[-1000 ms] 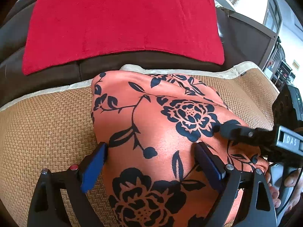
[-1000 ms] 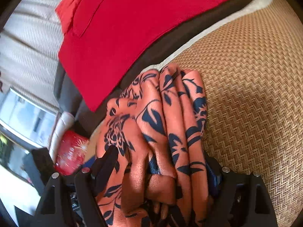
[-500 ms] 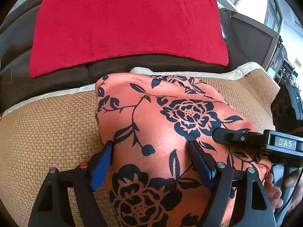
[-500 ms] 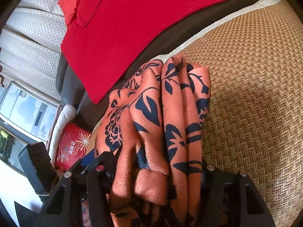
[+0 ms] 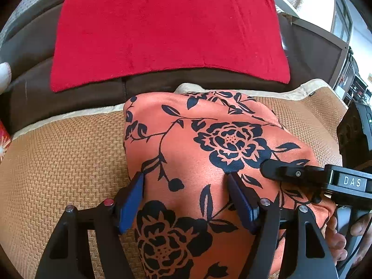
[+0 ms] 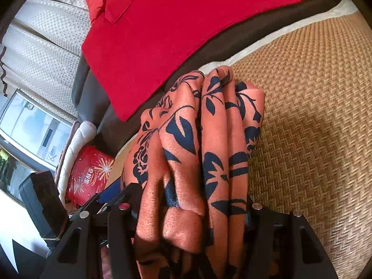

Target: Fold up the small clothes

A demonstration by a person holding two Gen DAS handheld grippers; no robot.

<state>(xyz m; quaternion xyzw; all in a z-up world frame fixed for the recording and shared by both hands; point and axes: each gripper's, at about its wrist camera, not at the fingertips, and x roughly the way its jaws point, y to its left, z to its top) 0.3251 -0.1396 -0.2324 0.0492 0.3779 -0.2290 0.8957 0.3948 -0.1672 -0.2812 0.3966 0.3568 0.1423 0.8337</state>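
An orange garment with dark blue flowers [image 5: 209, 127] lies bundled on a woven mat [image 5: 58, 162]. My left gripper [image 5: 184, 182] straddles its near end. The blue pads [image 5: 130, 200] press into the cloth from both sides while the jaws are closing. In the right wrist view the garment [image 6: 181, 127] is bunched into several upright folds. My right gripper [image 6: 189, 200] is shut on those folds, its fingertips mostly buried in cloth. One black finger of the right gripper [image 5: 279, 172] rests on the cloth's right side, with a person's hand [image 5: 334, 239] behind it.
A red towel [image 5: 167, 34] hangs over the brown sofa back [image 5: 30, 88] behind the mat. A red tin [image 6: 90, 174] and a pale cushion [image 6: 76, 144] sit at the sofa's end. Bare woven mat [image 6: 313, 127] spreads beside the garment.
The left jaws have narrowed onto the garment's near end. The right jaws have drawn in on the bunched folds, and the right gripper has shifted sideways along the mat with them.
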